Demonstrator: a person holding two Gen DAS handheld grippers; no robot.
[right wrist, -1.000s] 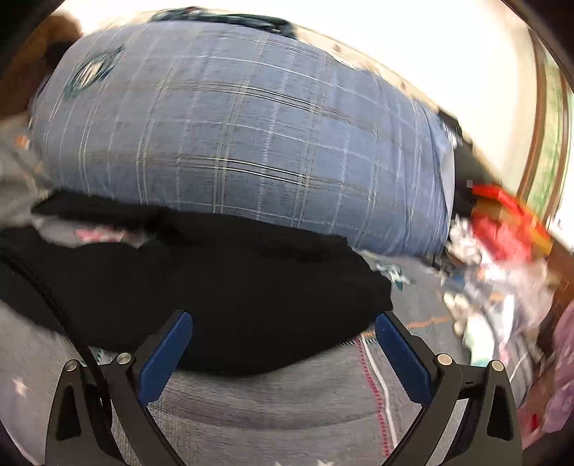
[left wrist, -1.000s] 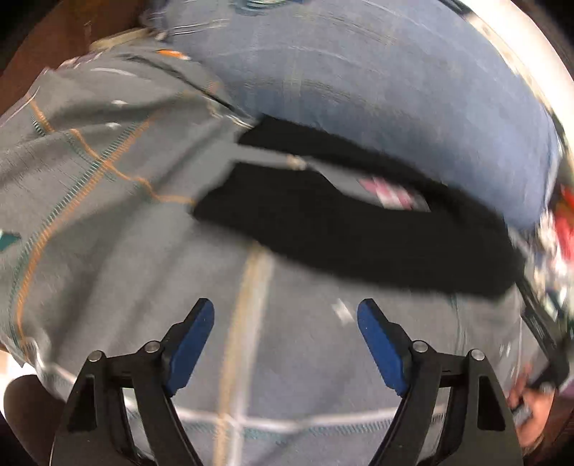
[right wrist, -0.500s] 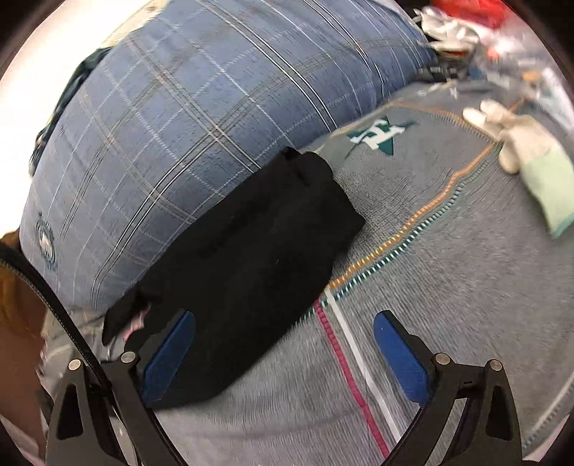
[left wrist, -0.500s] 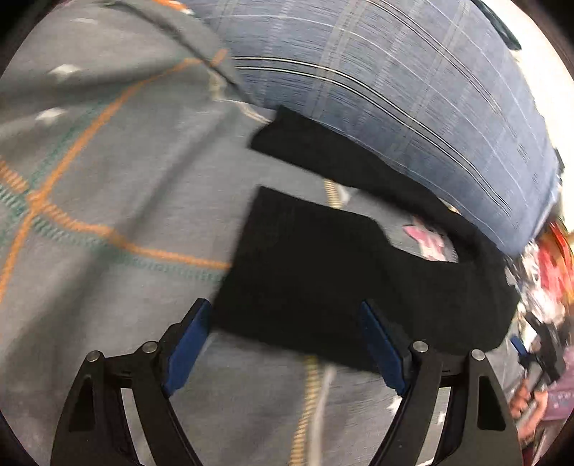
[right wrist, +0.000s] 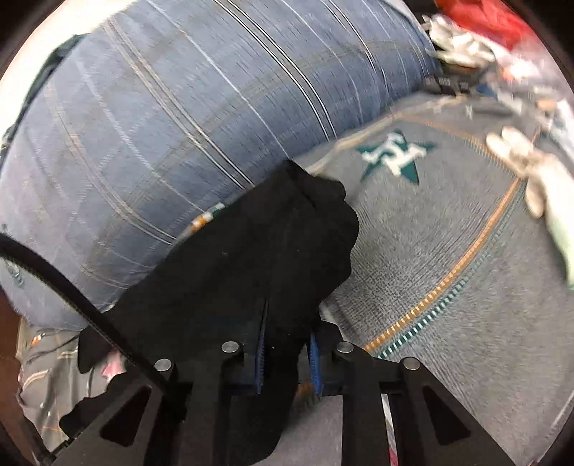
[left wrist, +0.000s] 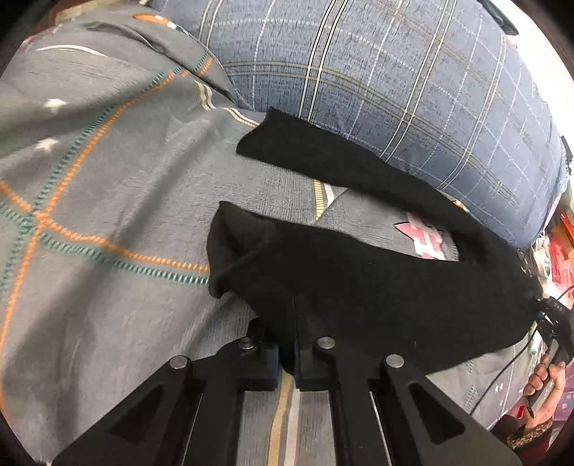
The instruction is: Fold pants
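Observation:
Black pants (left wrist: 376,286) lie on a grey patterned bedsheet (left wrist: 107,200), with two legs spread apart toward a blue plaid pillow. My left gripper (left wrist: 287,355) is shut on the near edge of the nearer leg, whose cuff is lifted and curled. In the right wrist view the pants (right wrist: 251,258) bunch up against the pillow, and my right gripper (right wrist: 287,355) is shut on their waist end, with cloth pinched between the blue pads.
A large blue plaid pillow (left wrist: 394,79) lies behind the pants; it also fills the right wrist view (right wrist: 161,107). White gloves (right wrist: 531,179) and red clutter (right wrist: 484,18) lie at the bed's far right. A hand (left wrist: 549,372) holds the other gripper at right.
Both grippers went from wide open above the sheet to shut on the pants. The left moved forward onto the near leg; the right closed on the waist end.

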